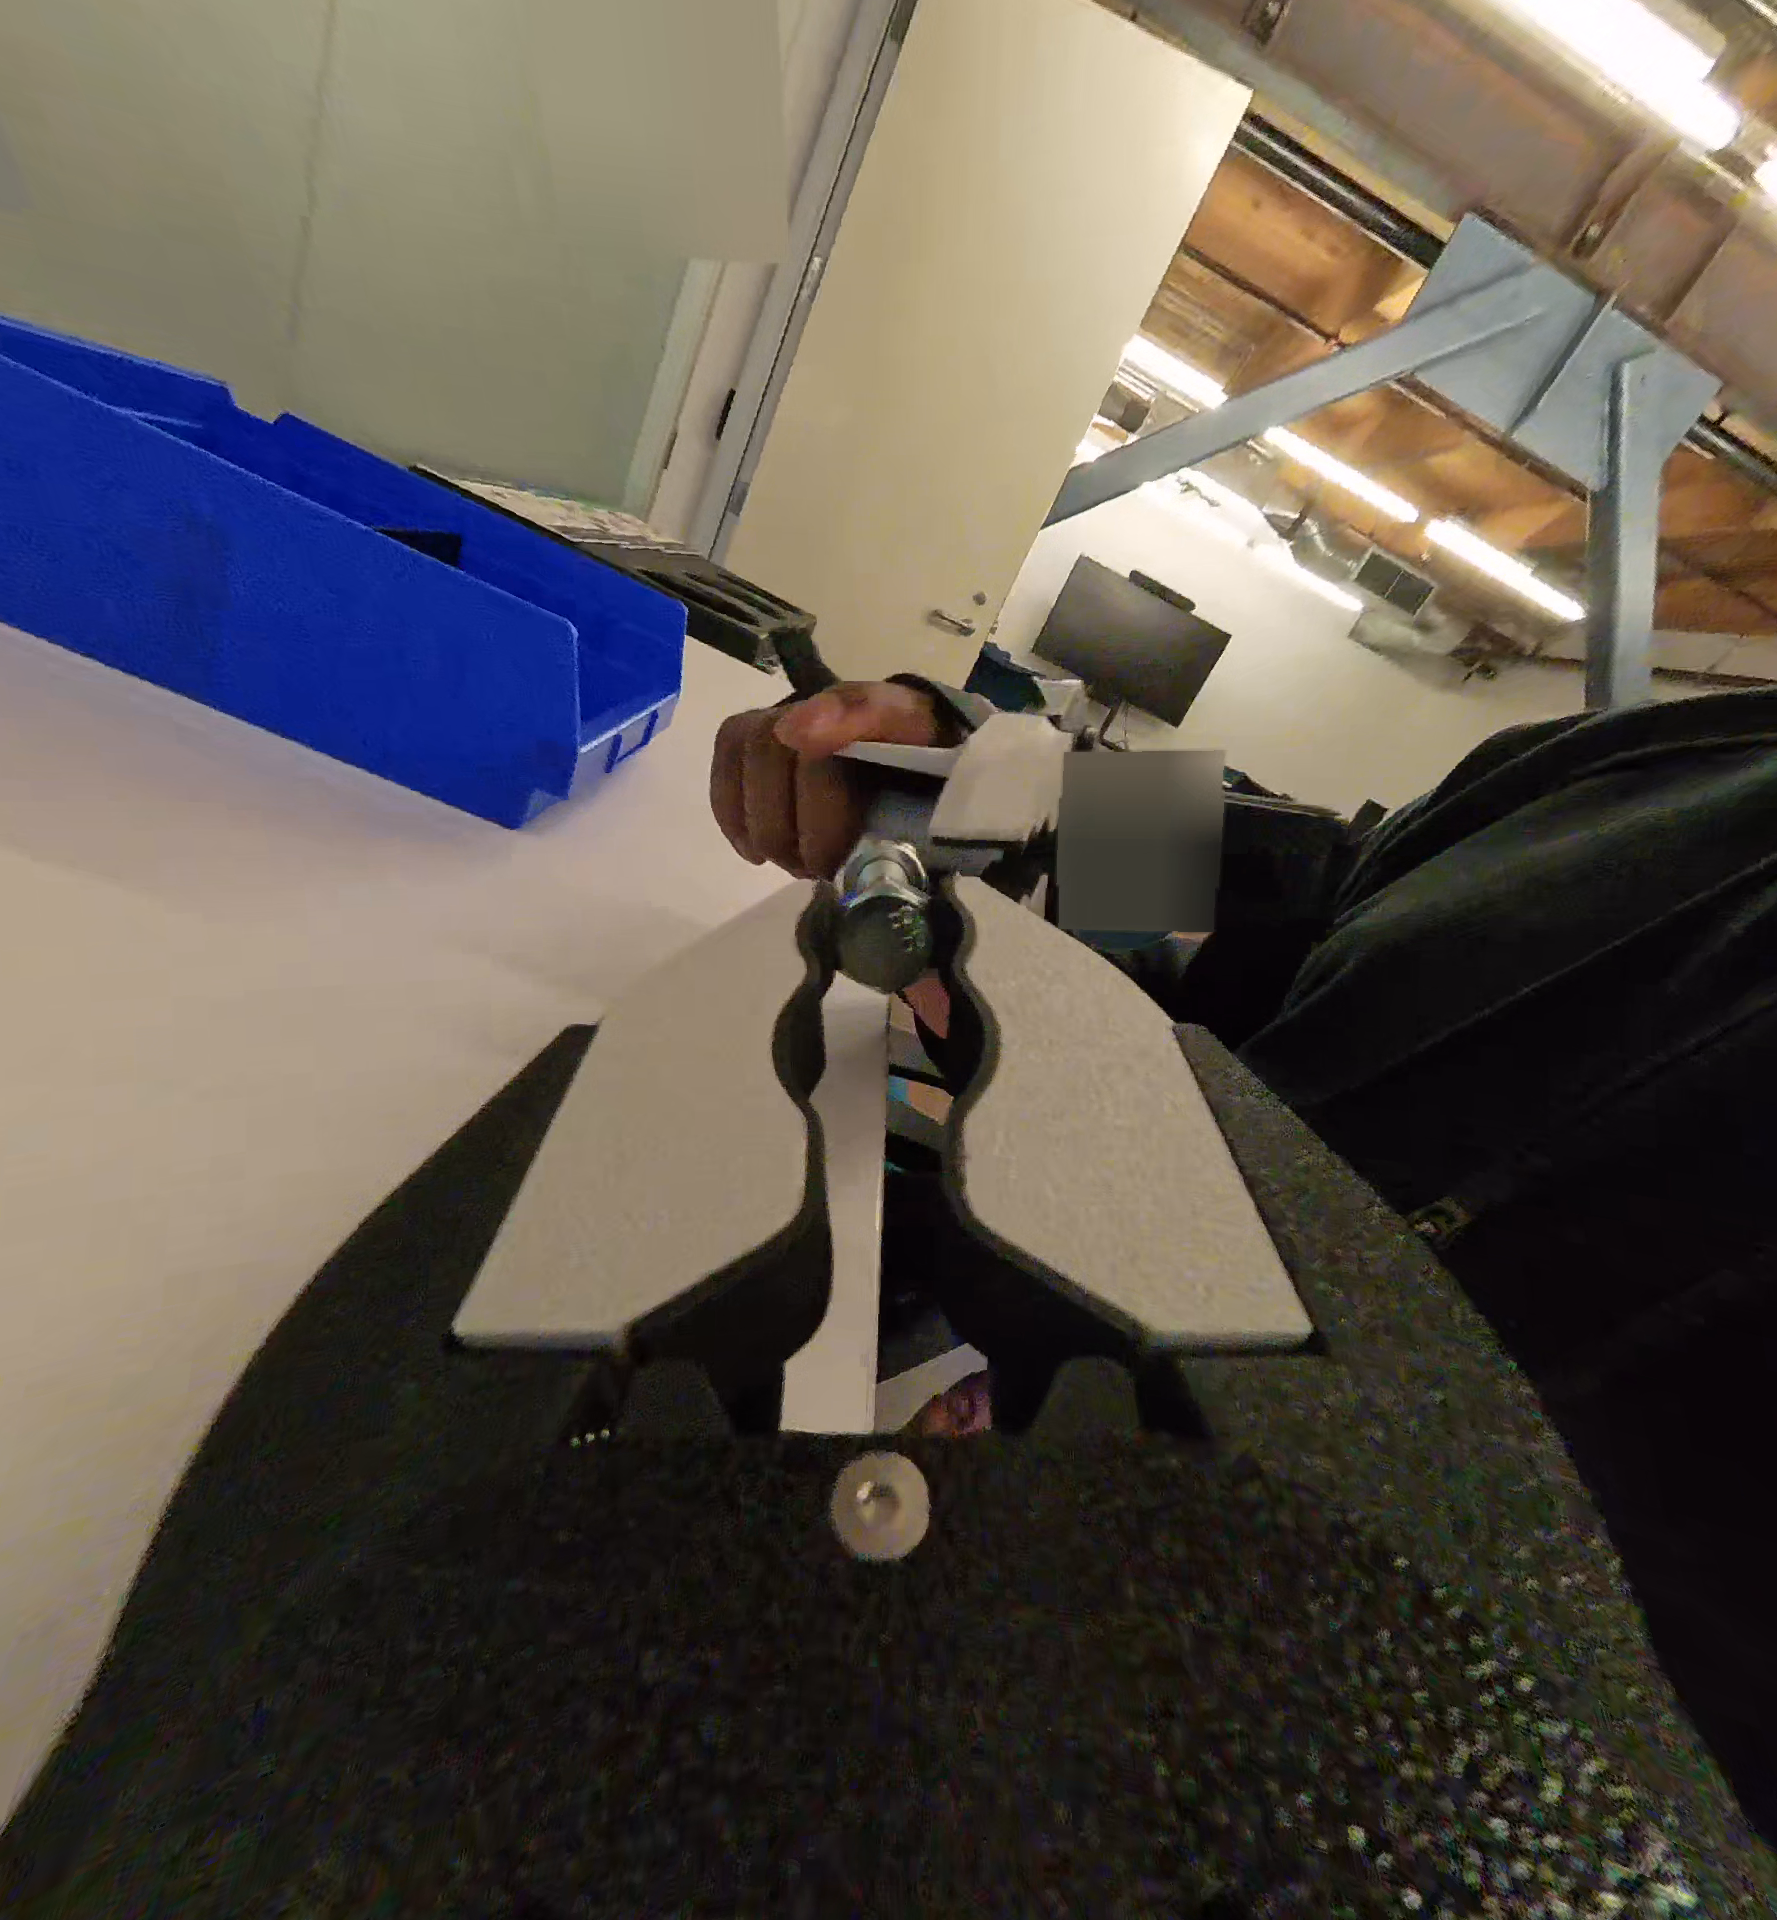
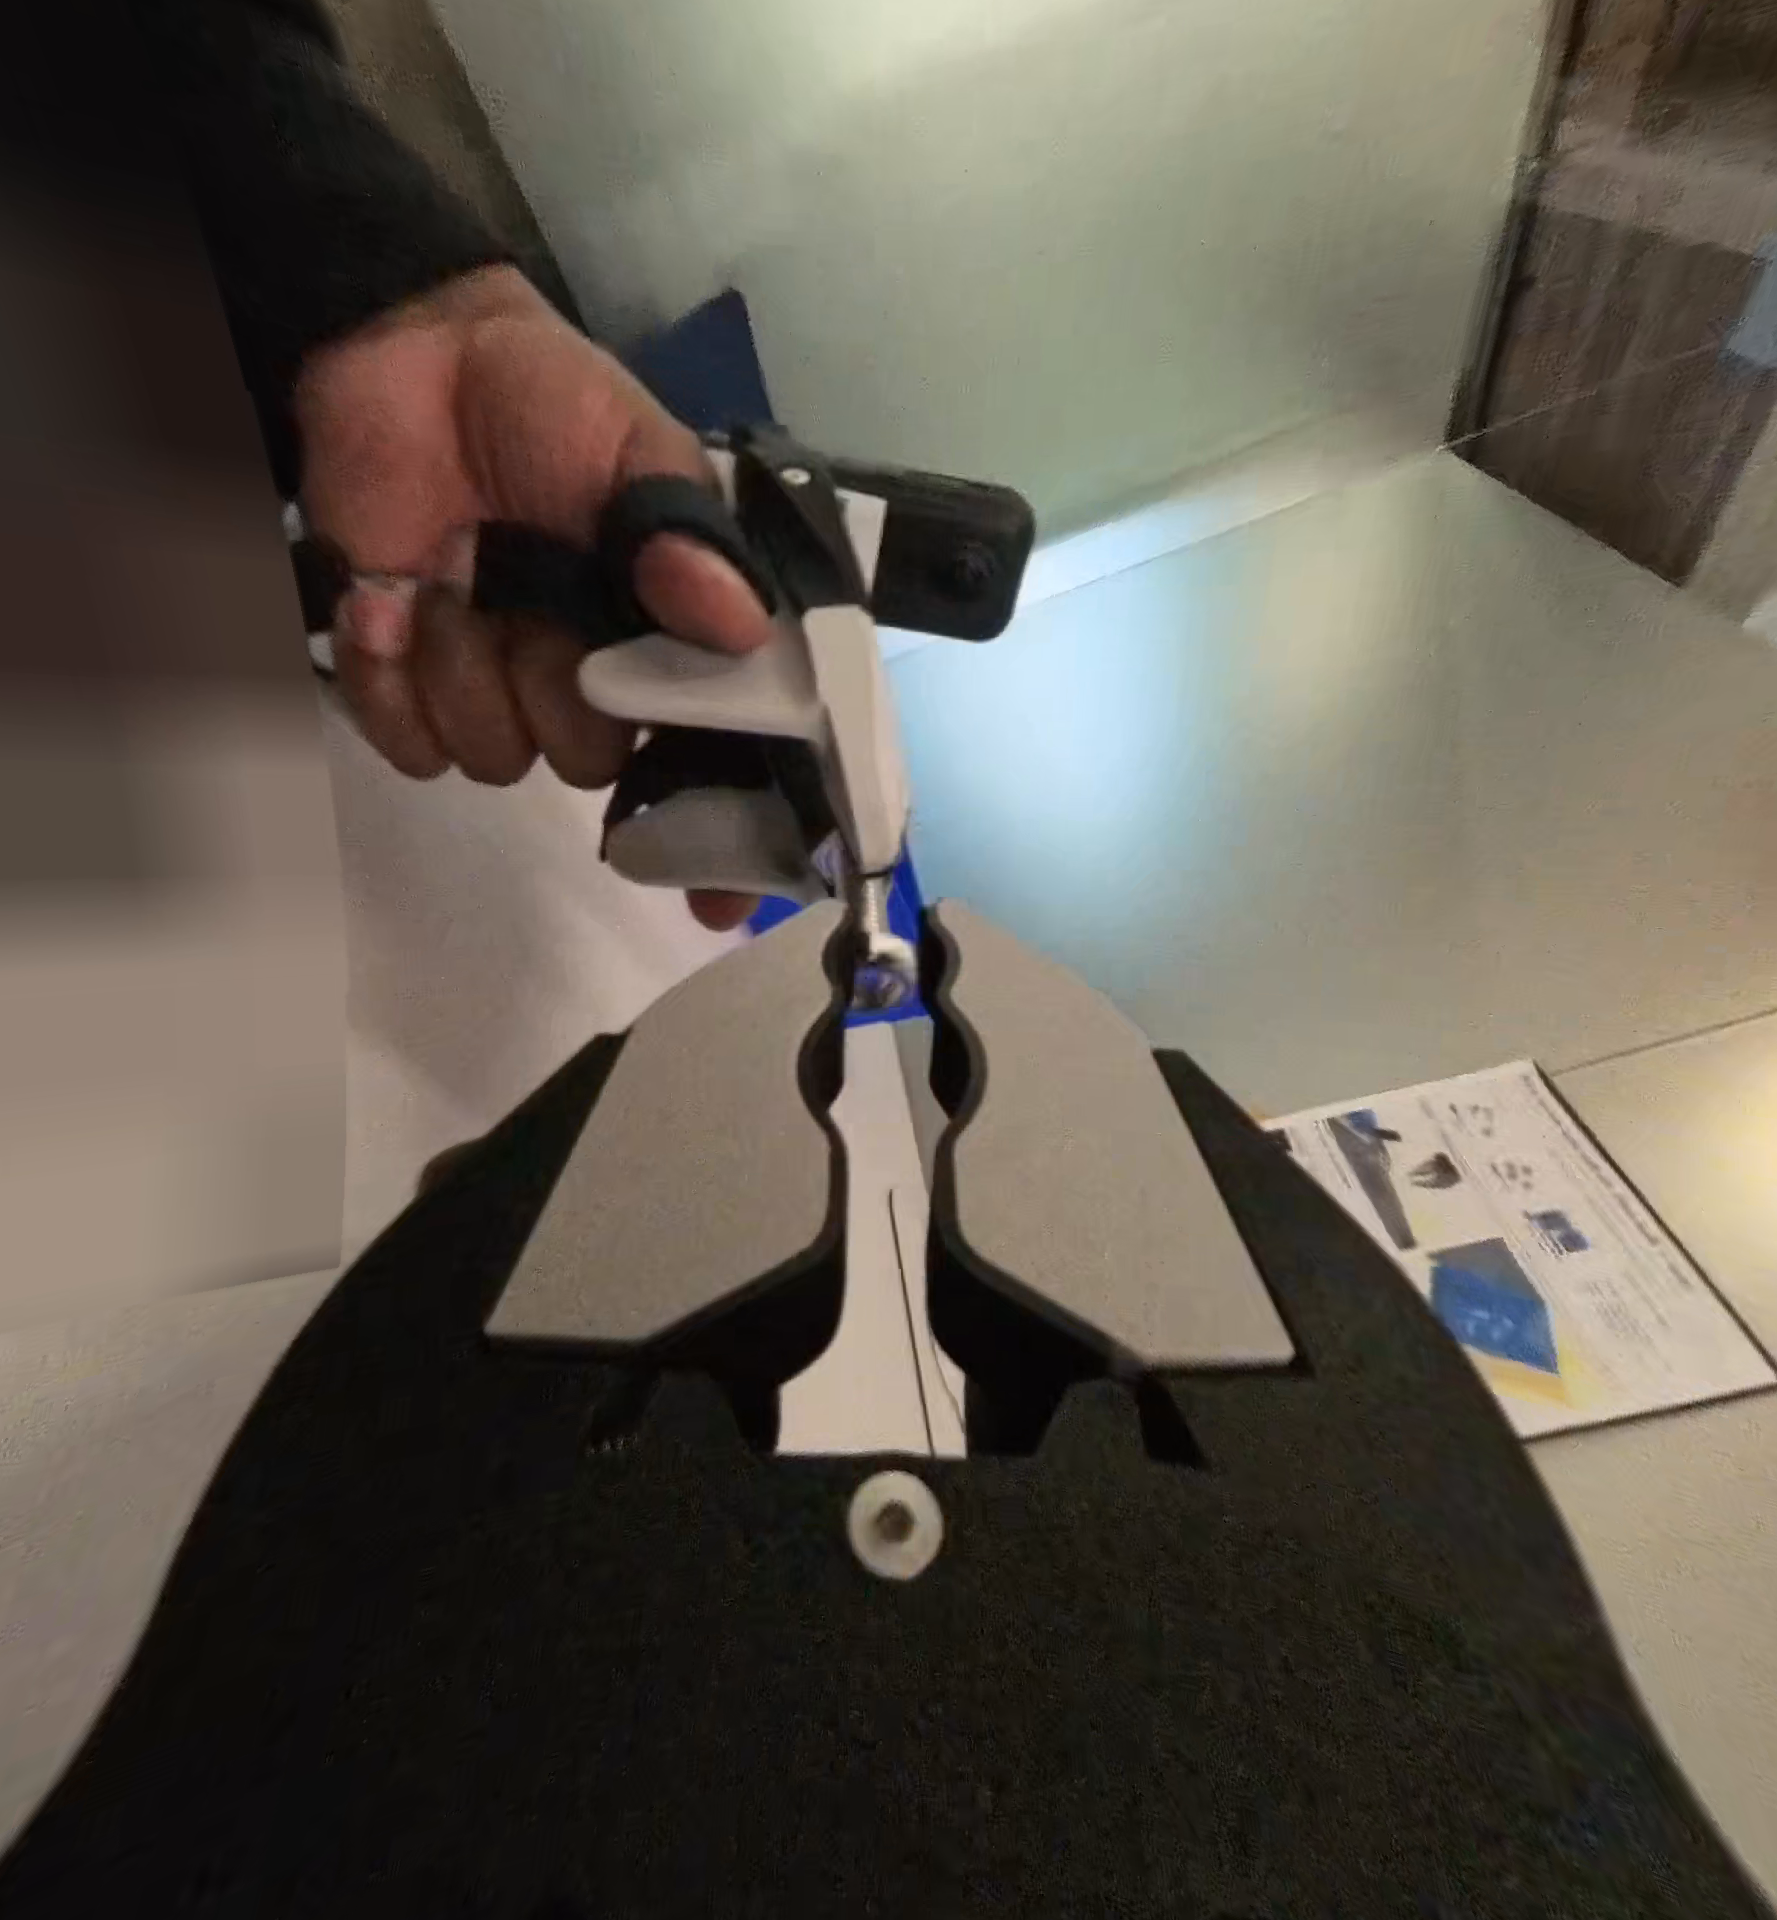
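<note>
My left gripper is shut on the grey hex head of a steel bolt, held in the air past the edge of the white table. A nut sits on the shaft just beyond the head. In the right wrist view the bolt's threaded shaft points towards me. My right gripper has narrow jaws, and the shiny nut sits in the notch between the pads. The picture there is blurred. A hand holds the left gripper, and a hand holds the right one.
A long blue bin lies on the table at the left. A printed sheet with pictures lies on the surface at the right. A person in dark clothing stands close on the right. A door and a monitor are behind.
</note>
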The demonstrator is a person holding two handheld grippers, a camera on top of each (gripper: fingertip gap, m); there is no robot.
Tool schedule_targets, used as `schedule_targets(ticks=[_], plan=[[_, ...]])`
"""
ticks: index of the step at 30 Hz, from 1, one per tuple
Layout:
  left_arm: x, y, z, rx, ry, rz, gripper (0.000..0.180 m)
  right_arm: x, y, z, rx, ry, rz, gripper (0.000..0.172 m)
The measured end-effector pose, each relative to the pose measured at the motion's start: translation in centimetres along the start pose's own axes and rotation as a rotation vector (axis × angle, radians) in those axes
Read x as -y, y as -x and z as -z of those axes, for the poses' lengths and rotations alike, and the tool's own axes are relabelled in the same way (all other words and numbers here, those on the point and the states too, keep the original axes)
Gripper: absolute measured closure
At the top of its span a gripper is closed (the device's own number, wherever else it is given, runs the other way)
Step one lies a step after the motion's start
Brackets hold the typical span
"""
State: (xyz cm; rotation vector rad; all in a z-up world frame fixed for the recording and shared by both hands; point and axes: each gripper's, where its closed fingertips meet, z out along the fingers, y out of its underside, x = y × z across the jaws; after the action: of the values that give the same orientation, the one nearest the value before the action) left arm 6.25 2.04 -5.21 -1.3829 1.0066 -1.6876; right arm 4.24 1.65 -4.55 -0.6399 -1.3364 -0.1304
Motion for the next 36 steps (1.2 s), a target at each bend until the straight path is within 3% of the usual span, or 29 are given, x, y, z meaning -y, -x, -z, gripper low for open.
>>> schedule_targets(ticks=[2,6,8,10,13,16,21,23,25,30,34,36], plan=[[0.0,0.5,0.2,0.049,0.005,-0.061,0.163,0.5,-1.1,0.2,-0.013,-0.064,-0.231,0.157],[0.9,-0.1,0.6,0.082,-0.018,-0.241,0.163,-1.1,-1.8,-0.3,0.114,-0.071,-0.898,0.133],[1.3,-0.6,0.8,0.083,-0.030,-0.307,0.163,-1.2,-1.4,-0.3,0.213,-0.088,-1.113,0.125],[1.2,-1.0,0.7,0.070,-0.024,-0.328,0.163,-0.5,-1.1,-0.2,0.281,-0.141,-1.231,0.128],[0.7,-1.0,0.4,0.051,0.006,-0.310,0.163,-0.6,0.0,-0.3,0.323,-0.093,-1.193,0.151],[0.2,-0.7,0.3,0.047,0.031,-0.243,0.163,-1.1,0.7,-0.2,0.307,-0.030,-0.986,0.155],[-0.1,-0.8,0.0,0.004,0.053,-0.105,0.163,-0.8,0.4,0.3,0.135,-0.045,-0.295,0.155],[0.0,-1.0,-0.2,0.003,0.044,-0.124,0.163,-0.5,0.2,0.5,0.094,-0.052,-0.176,0.155],[0.3,-1.0,-0.2,0.038,0.041,-0.208,0.163,0.2,-0.4,0.7,0.100,-0.106,-0.330,0.151],[0.9,-1.4,0.2,0.084,0.037,-0.395,0.163,0.3,-1.1,0.4,0.248,-0.148,-0.962,0.131],[0.9,-2.3,0.0,0.049,0.030,-0.446,0.163,0.5,-0.7,0.0,0.340,-0.168,-1.217,0.130],[0.8,-2.5,-0.2,0.031,0.031,-0.438,0.163,0.8,-0.4,-0.1,0.370,-0.174,-1.234,0.144]])
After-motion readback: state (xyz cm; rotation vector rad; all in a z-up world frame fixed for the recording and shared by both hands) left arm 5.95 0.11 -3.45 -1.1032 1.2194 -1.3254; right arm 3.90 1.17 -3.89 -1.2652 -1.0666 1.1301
